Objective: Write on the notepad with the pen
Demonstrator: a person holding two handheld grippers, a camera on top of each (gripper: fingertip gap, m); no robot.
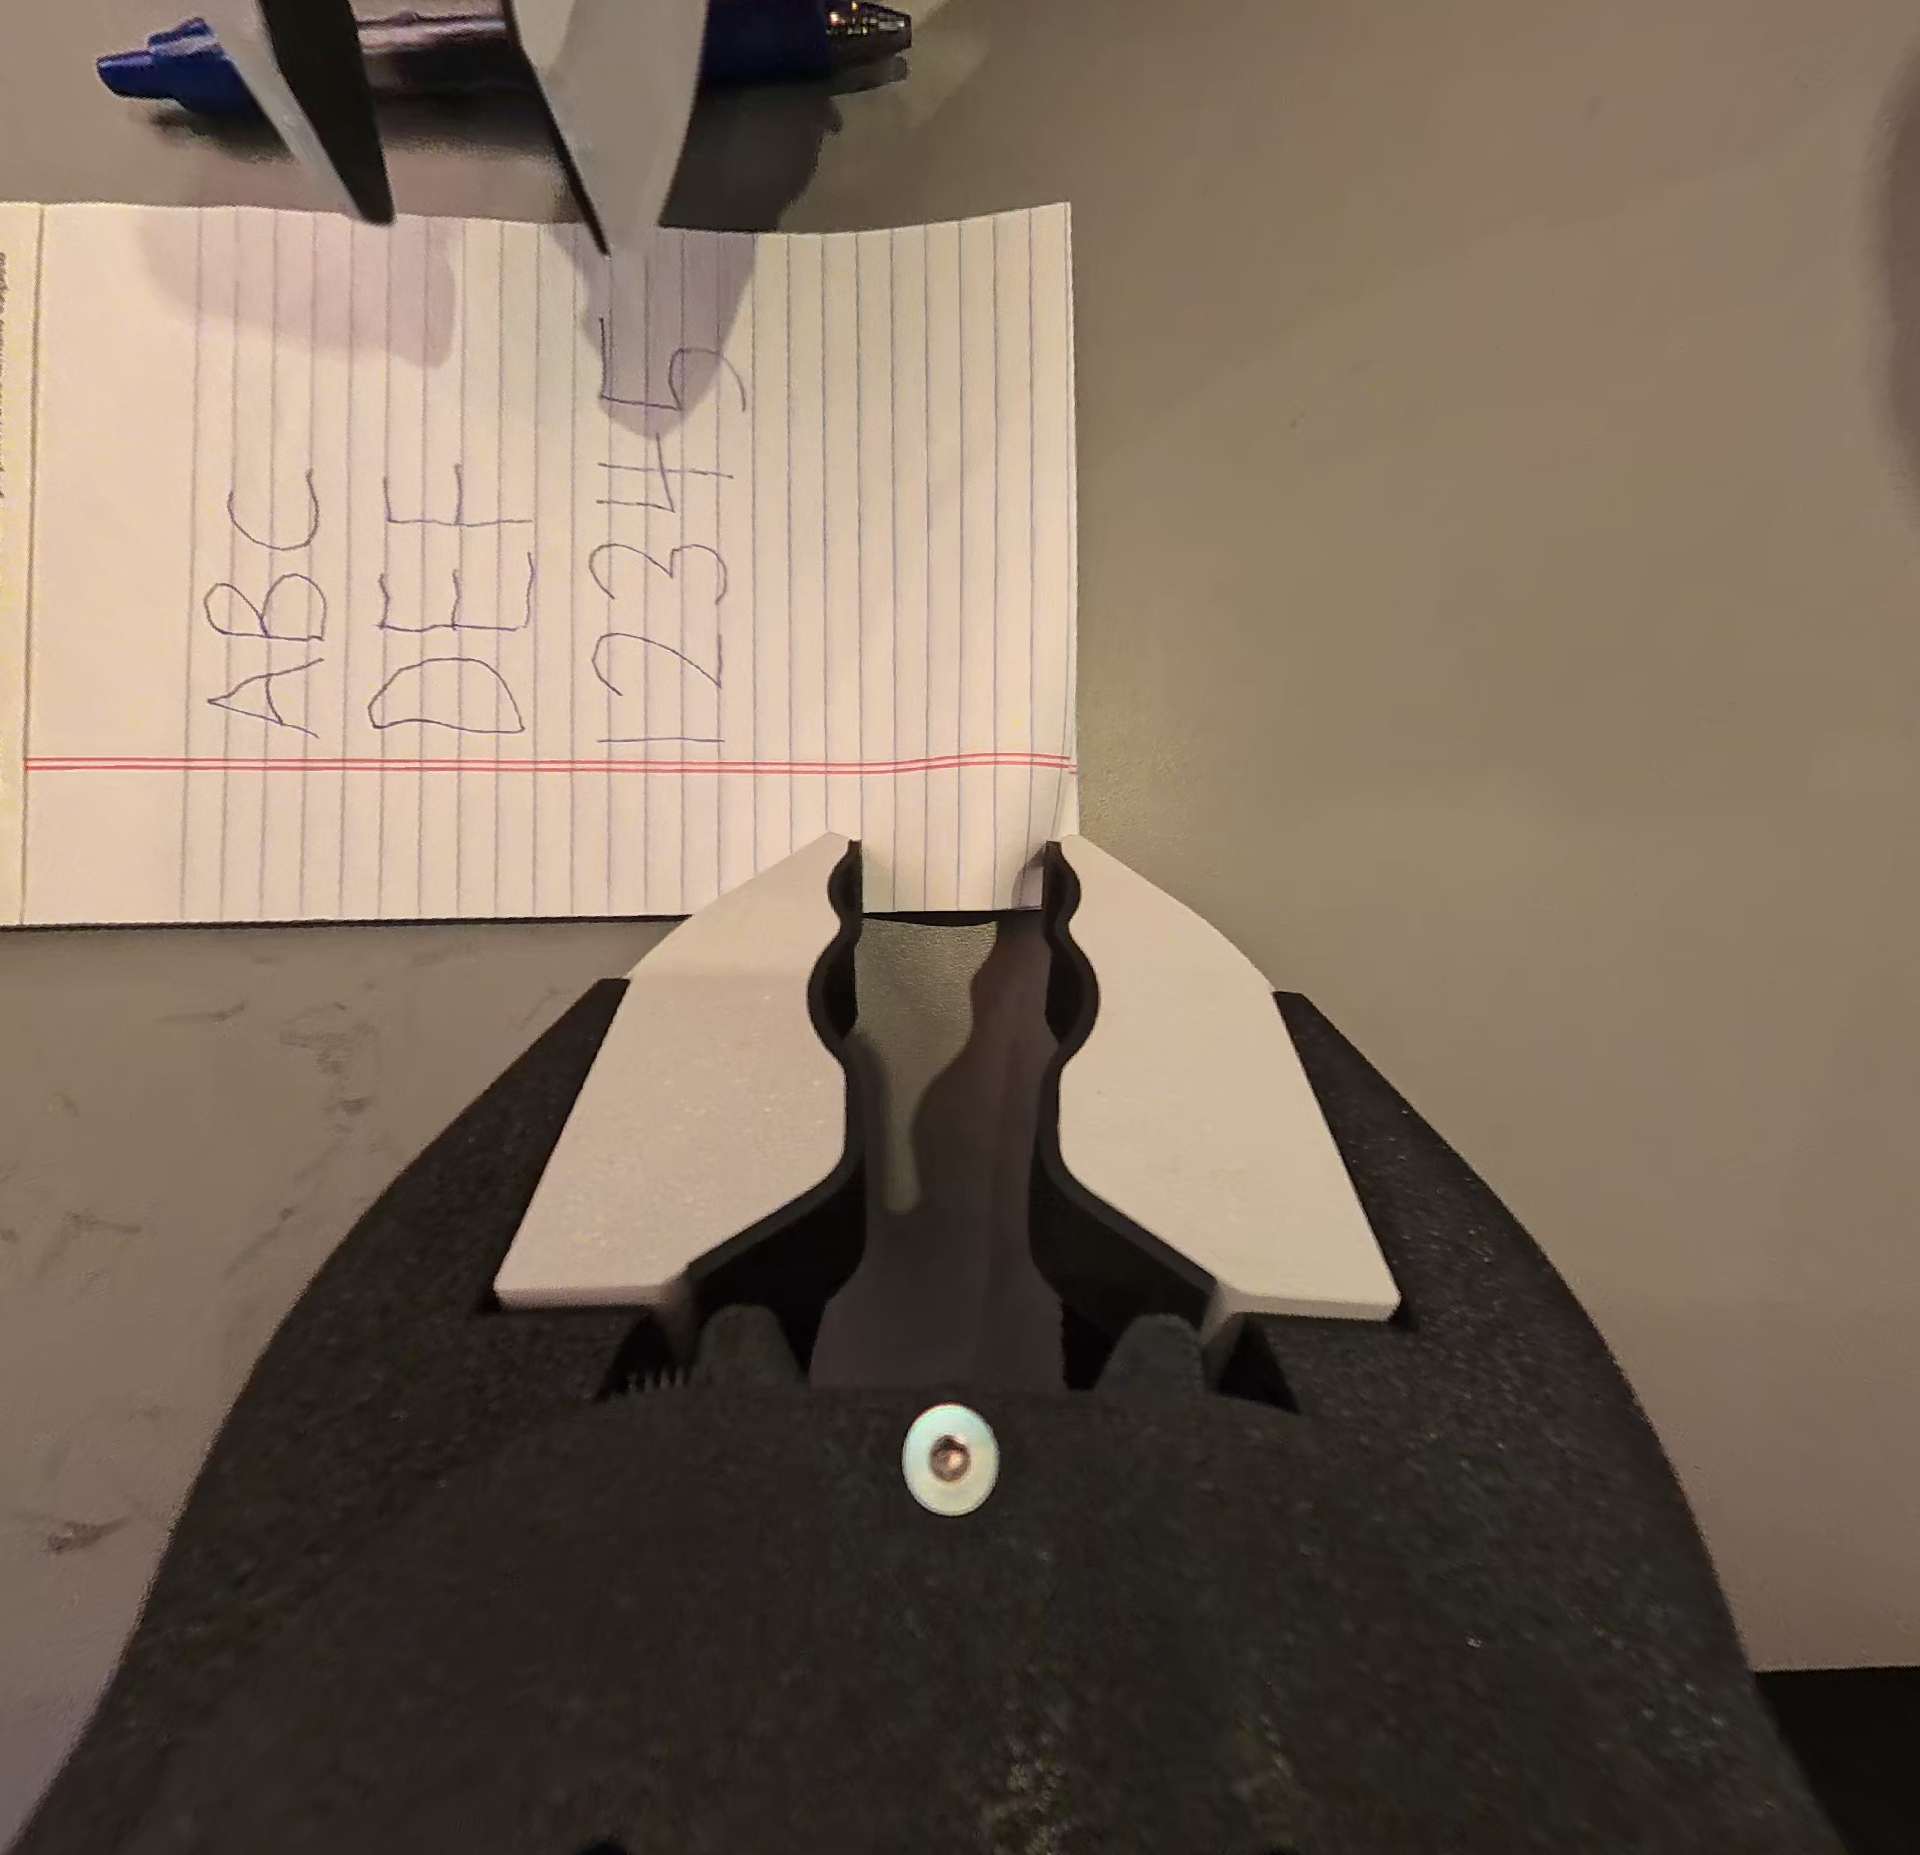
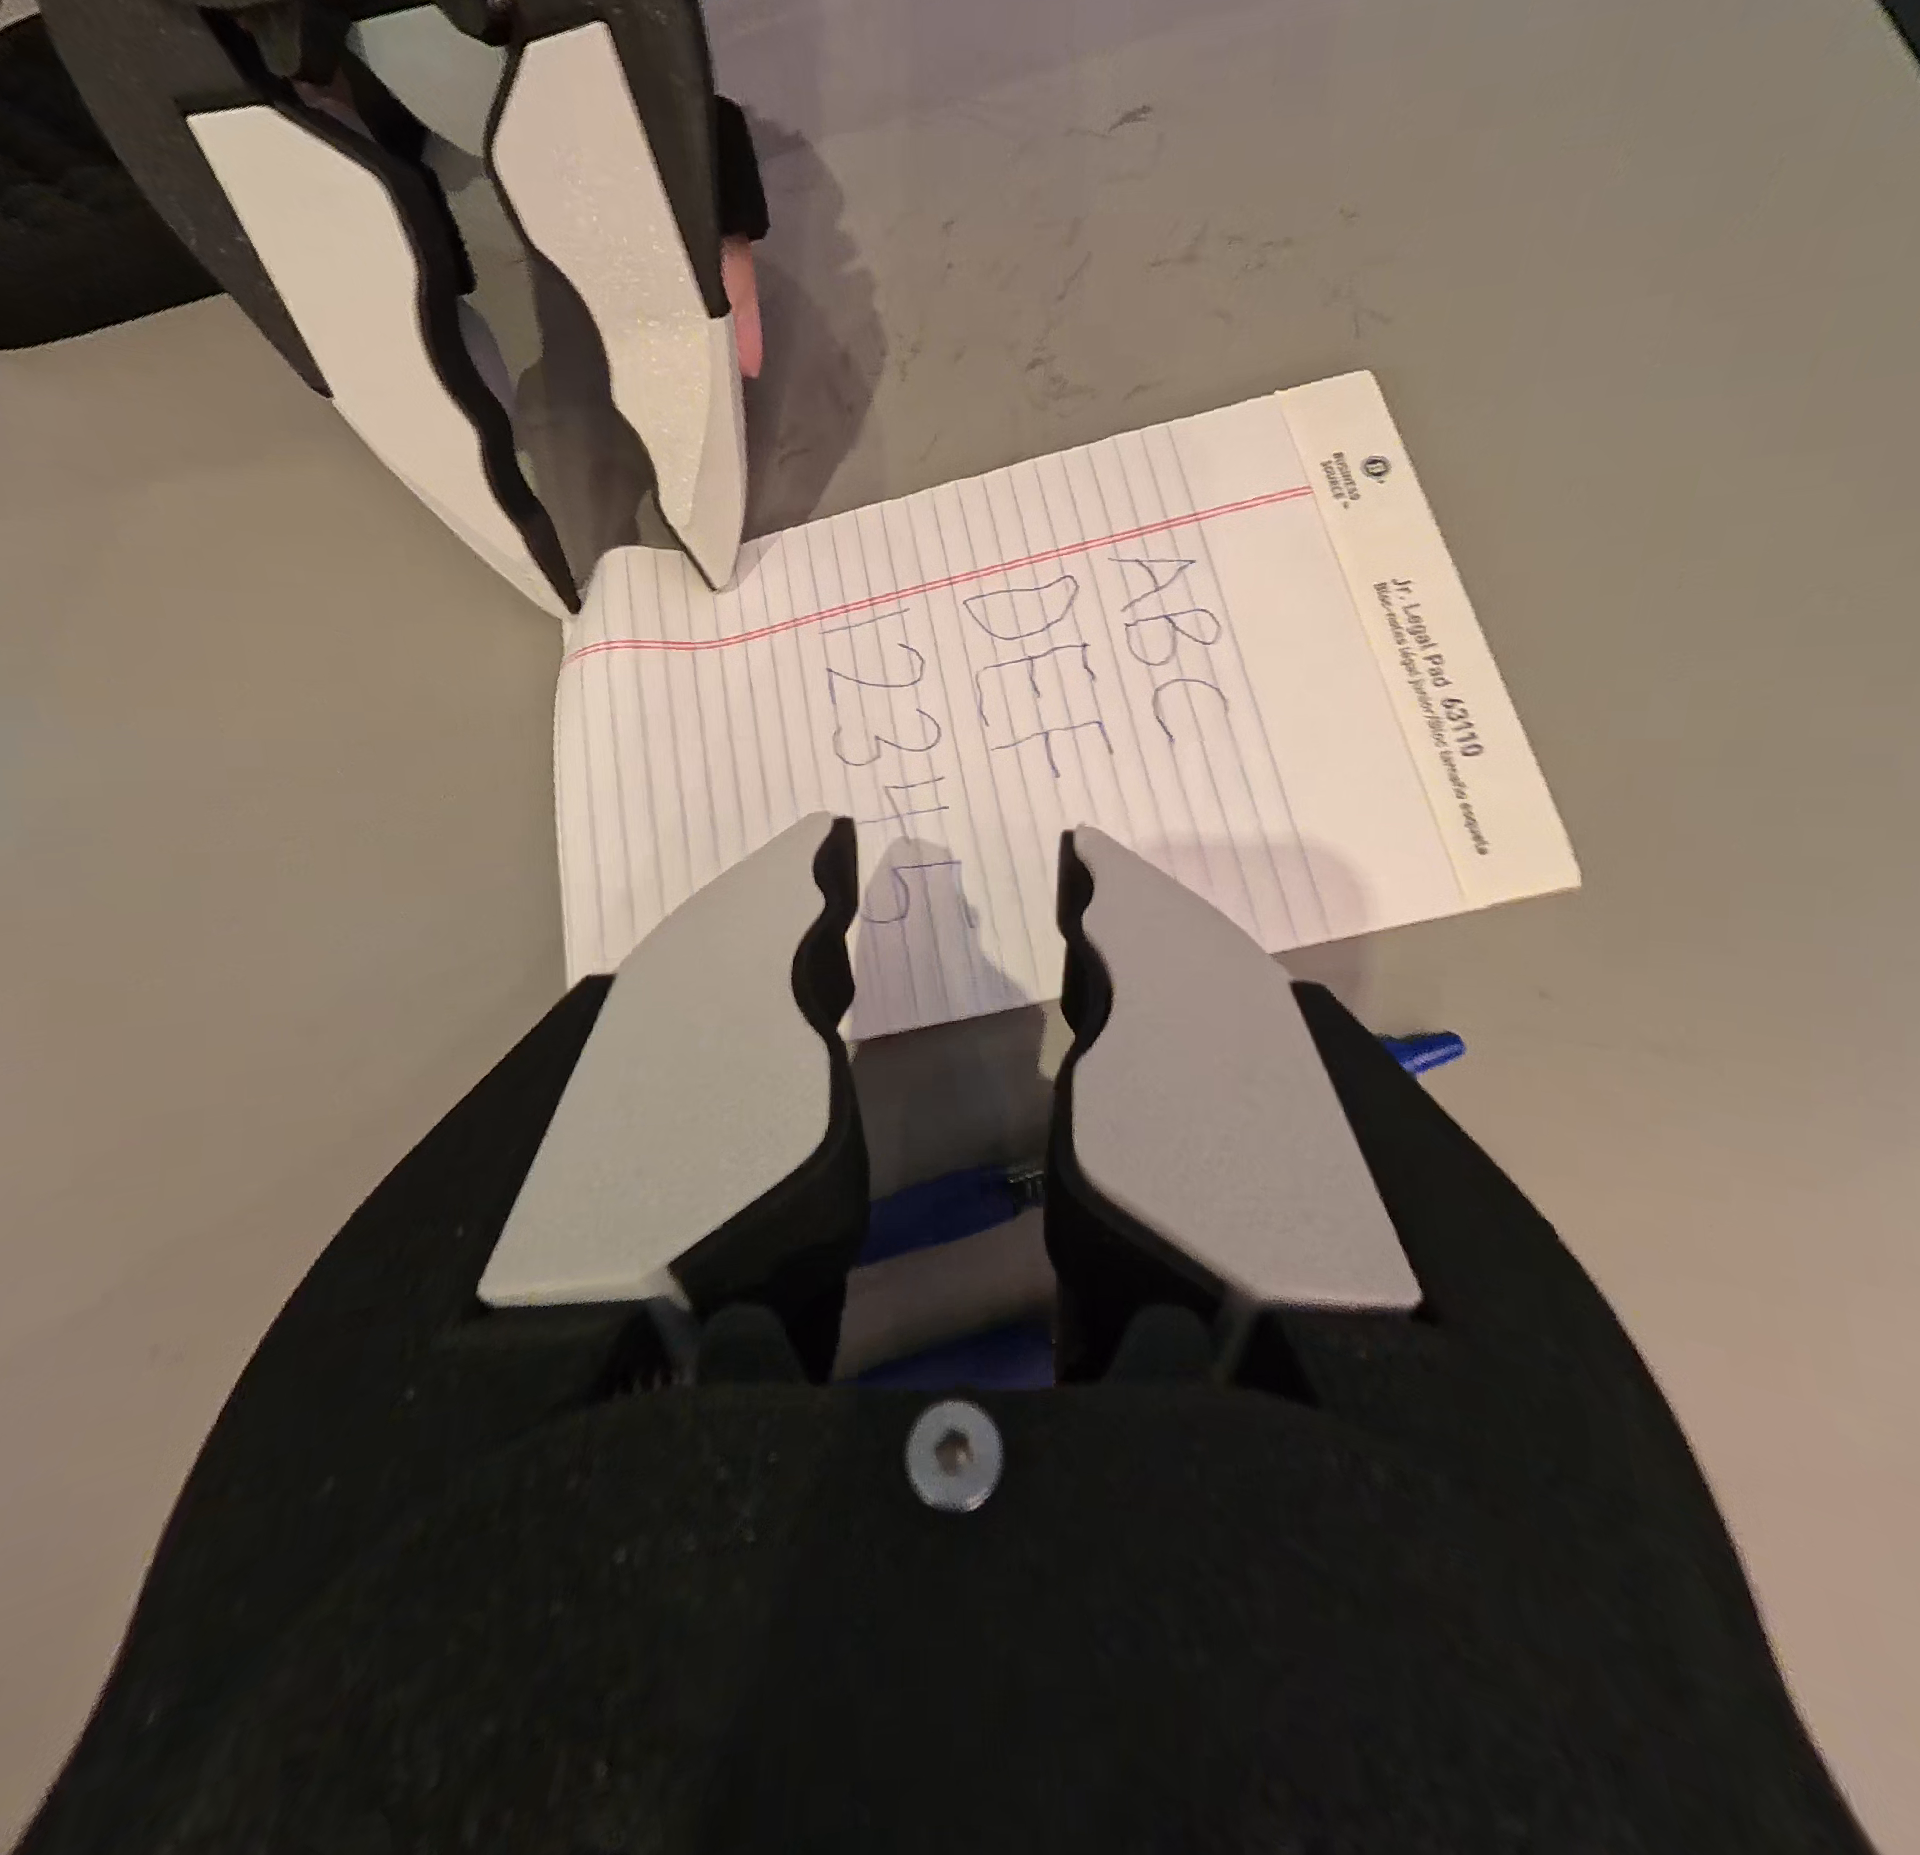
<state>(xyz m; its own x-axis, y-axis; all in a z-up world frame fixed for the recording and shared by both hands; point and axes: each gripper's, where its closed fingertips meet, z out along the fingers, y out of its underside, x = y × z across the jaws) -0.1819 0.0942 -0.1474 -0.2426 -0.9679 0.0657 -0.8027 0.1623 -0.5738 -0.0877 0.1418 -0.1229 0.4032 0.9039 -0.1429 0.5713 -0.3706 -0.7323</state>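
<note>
The white lined paper notepad (image 2: 1039, 725) on the grey worktop (image 2: 260, 766) already carries three handwritten rows, and the blue plastic pen (image 1: 821, 34) lies just beside it, released, with left gripper (image 1: 954, 855) and right gripper (image 2: 956, 839) both apart and empty, so the writing looks essentially finished.

Left tool (image 1: 954, 849) jaws apart, empty, tips low. Right tool (image 2: 956, 834) jaws apart, empty.

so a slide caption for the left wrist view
Left gripper open at the written notepad's edge; blue pen lies on the table beyond.
</note>
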